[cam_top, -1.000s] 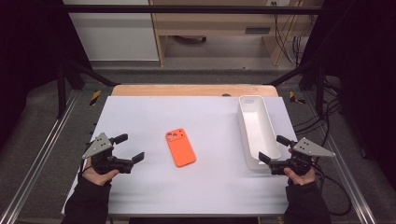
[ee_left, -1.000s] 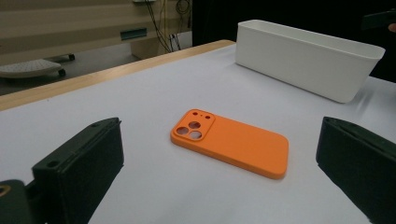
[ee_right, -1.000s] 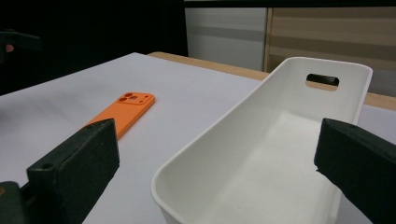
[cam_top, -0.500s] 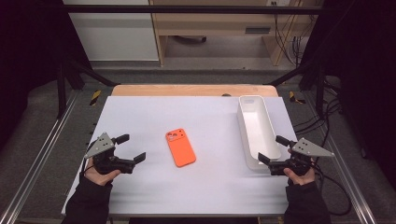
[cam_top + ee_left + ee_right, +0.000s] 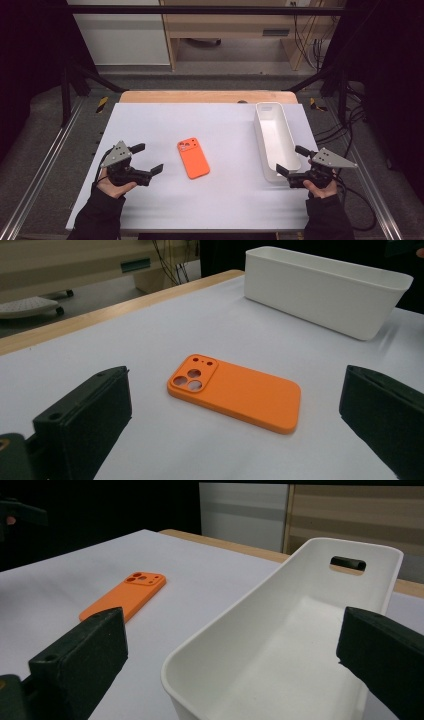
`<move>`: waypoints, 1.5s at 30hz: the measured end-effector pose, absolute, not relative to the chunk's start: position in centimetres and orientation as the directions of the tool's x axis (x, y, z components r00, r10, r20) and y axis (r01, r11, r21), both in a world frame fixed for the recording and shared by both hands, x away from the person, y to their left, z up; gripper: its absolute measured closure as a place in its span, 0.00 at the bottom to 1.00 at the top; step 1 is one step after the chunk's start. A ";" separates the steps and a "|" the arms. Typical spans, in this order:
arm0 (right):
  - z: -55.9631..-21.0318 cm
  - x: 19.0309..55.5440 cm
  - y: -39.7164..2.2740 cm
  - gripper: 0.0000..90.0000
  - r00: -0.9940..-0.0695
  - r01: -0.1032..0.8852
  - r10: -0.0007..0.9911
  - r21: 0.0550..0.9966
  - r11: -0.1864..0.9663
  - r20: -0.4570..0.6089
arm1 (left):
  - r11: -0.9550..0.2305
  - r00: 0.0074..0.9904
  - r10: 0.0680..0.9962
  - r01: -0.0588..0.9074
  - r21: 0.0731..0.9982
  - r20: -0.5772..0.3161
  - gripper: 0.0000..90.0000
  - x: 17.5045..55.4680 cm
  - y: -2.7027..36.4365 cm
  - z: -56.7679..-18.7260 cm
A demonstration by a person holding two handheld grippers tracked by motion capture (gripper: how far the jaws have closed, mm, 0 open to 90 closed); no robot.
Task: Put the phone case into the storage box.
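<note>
flat orange silicone phone case: camera holes up, mid white desk, near left tool | light, flexible, grippy; pinch long edges | both tools gape wide, empty

a lab; black metal frame, loose cables

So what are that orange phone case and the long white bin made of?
The orange phone case looks like soft matte silicone or rubbery plastic: even colour, rounded edges, no glare. The white bin seems moulded rigid plastic with a satin finish: thin smooth walls, rolled rim, a cut-out handle slot.
</note>
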State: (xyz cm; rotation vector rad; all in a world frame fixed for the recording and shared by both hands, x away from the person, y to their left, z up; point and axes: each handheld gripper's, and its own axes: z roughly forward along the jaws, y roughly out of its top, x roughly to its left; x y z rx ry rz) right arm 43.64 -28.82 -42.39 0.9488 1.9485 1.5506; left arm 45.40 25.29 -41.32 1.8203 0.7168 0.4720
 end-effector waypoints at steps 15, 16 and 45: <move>-42.5 43.7 -28.7 0.00 -0.650 0.227 0.758 0.964 0.134 0.048 | -0.259 0.745 0.667 0.250 0.933 -0.014 0.00 45.5 23.7 -40.8; -42.5 43.7 -28.7 0.00 -0.651 0.228 0.757 0.964 0.135 0.048 | -0.266 0.748 0.664 0.249 0.932 -0.010 0.00 45.5 23.5 -40.7; -42.5 43.7 -28.7 0.00 -0.650 0.225 0.759 0.965 0.137 0.044 | -0.314 0.742 0.670 0.295 0.902 -0.009 0.00 46.9 20.2 -40.4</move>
